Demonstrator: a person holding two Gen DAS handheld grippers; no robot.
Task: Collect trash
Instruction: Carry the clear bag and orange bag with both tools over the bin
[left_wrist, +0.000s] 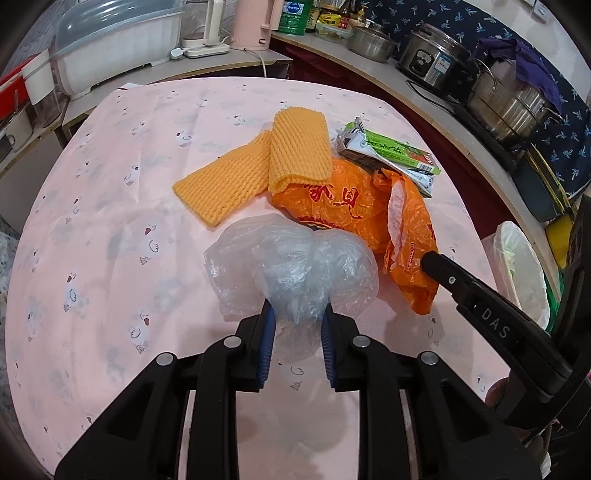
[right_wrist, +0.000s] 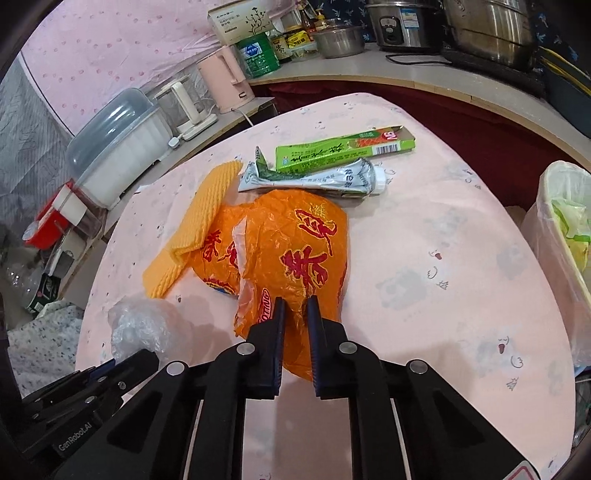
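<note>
My left gripper (left_wrist: 297, 319) is shut on a crumpled clear plastic bag (left_wrist: 291, 266), which bulges out in front of the fingers; the bag also shows in the right wrist view (right_wrist: 142, 326). My right gripper (right_wrist: 295, 306) is shut on the near edge of an orange plastic bag (right_wrist: 288, 251) with red print, also seen in the left wrist view (left_wrist: 354, 210). Behind lie a yellow foam net (left_wrist: 255, 166), a green carton (right_wrist: 343, 147) and a squeezed silver tube (right_wrist: 317, 179). All rest on the pink tablecloth (left_wrist: 110, 206).
A white-lined trash bin (right_wrist: 561, 236) with some waste stands off the table's right edge. Pots, a rice cooker (left_wrist: 436, 59), bottles and a pink kettle (right_wrist: 225, 79) crowd the counter behind. A lidded white dish box (left_wrist: 118, 40) sits at the far left.
</note>
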